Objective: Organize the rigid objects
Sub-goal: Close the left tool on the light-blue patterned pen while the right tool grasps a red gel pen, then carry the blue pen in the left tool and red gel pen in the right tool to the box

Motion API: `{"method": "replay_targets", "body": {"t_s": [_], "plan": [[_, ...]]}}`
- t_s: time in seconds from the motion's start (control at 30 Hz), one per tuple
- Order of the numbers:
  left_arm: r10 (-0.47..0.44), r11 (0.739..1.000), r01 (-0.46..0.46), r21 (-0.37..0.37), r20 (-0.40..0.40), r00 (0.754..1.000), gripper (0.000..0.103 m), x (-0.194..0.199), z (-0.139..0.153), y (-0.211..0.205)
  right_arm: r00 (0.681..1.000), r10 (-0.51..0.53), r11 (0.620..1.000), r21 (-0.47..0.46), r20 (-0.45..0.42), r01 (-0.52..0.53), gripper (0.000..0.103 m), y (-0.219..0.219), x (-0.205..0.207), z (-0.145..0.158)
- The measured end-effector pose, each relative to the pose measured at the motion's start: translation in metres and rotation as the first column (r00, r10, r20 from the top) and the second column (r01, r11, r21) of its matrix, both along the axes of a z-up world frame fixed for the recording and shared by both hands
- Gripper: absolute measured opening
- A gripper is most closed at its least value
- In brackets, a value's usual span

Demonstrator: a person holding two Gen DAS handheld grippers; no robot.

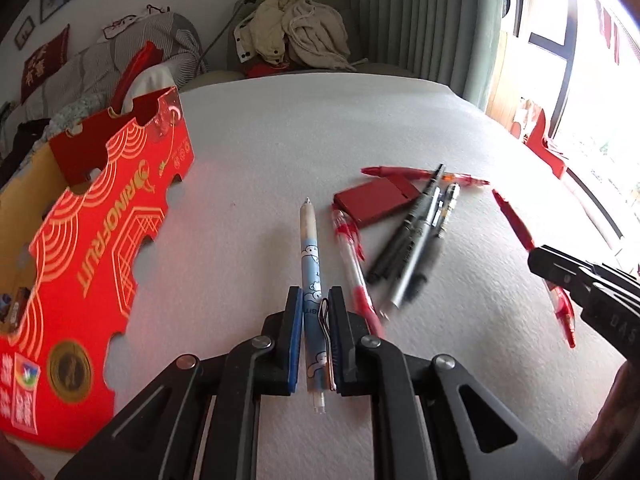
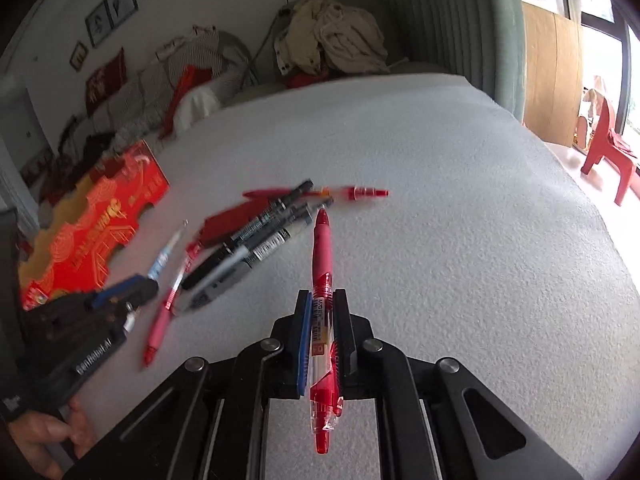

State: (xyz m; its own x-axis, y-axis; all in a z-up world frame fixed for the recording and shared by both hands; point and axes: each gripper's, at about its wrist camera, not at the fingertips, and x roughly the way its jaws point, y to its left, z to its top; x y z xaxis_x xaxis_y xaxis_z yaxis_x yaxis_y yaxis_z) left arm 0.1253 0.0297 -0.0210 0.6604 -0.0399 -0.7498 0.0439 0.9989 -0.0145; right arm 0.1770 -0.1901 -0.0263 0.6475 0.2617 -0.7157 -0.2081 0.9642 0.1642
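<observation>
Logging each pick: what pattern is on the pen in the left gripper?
Light blue with white cartoon figures on the pen; clearest in the left wrist view.

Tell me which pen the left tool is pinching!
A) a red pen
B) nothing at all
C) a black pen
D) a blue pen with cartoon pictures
D: the left tool is clamped on the blue pen with little cartoon pictures, while the black pens lie on the table.

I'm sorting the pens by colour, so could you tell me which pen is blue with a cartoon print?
The light blue cartoon-print pen, clamped in the left gripper. The other pens are red, black or grey.
</observation>
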Motion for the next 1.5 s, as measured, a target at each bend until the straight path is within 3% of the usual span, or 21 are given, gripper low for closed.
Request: {"method": "replay_targets", "body": {"t_s": [0.27, 0.5, 0.63, 0.83, 1.27, 1.5], "plan": [[-0.007, 1.000, 0.007, -0.001, -0.021, 1.000, 0.013, -0.024, -0.006, -0.005, 1.000, 0.003, 0.998, -0.070, -0.028, -0.005, 0.011, 0.011, -0.013, -0.005], [-0.002, 0.999, 0.001, -0.043, -0.023, 1.000, 0.013, -0.040, -0.004, 0.001, 0.998, 0.029, 0.976, -0.214, -0.047, -0.038, 0.011, 0.028, -0.025, -0.012], [-0.028, 0.997, 0.028, -0.068, 0.006, 1.000, 0.013, -0.060, -0.006, 0.000, 0.998, 0.025, 0.985, -0.169, -0.050, -0.033, 0.011, 0.025, -0.035, -0.013], [-0.014, 0.996, 0.016, -0.085, 0.018, 1.000, 0.013, -0.074, -0.002, 0.003, 0.997, 0.065, 0.976, -0.205, -0.034, -0.071, 0.011, 0.039, -0.066, -0.014], [-0.071, 0.997, 0.071, -0.009, 0.012, 0.997, 0.013, -0.108, -0.006, -0.017, 0.991, 0.128, 0.973, -0.188, -0.040, -0.134, 0.011, 0.060, -0.110, -0.013], [-0.053, 0.999, 0.054, -0.004, 0.091, 0.994, 0.013, -0.116, 0.008, -0.011, 0.990, 0.137, 0.977, -0.167, 0.036, -0.129, 0.011, 0.065, -0.123, 0.001]]}}
